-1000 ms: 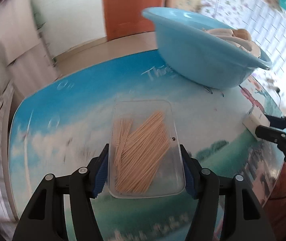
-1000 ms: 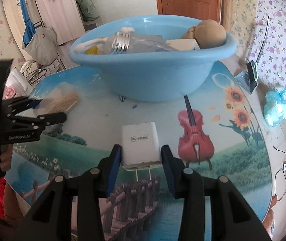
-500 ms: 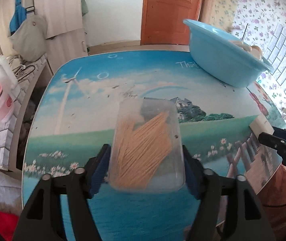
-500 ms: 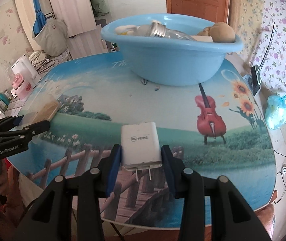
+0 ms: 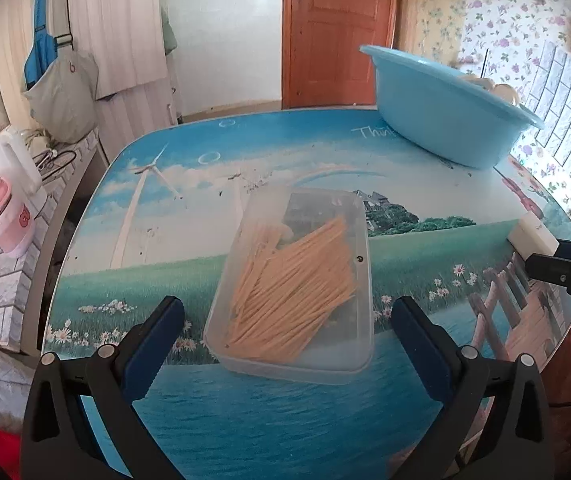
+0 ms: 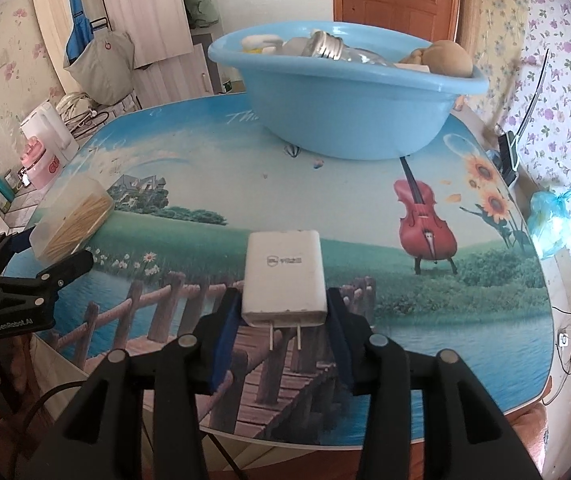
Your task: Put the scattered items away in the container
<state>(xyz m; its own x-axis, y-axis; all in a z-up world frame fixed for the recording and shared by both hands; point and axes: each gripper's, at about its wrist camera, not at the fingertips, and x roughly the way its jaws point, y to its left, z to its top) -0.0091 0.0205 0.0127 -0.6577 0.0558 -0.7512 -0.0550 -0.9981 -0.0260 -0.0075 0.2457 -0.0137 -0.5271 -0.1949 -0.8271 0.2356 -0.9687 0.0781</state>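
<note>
Two containers: toothpick box (image 5: 297,280) between just-opened left gripper (image 5: 285,320) jaws; basin (image 6: 349,108) holds bottle (image 6: 337,46).

Left gripper (image 5: 287,320) jaws just opening, toothpick box (image 5: 297,280) between, untouched.

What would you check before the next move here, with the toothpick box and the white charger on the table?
1. Left gripper clear of the toothpick box: ok; its jaws have just been opening and stand apart from the box.
2. Box flat on the table: ok.
3. Right gripper holding the charger: cannot tell; pads sit by its sides and have just been opening.
4. Blue basin has room: ok, though a jar and other items fill part.
5. Path to basin: ok.
</note>
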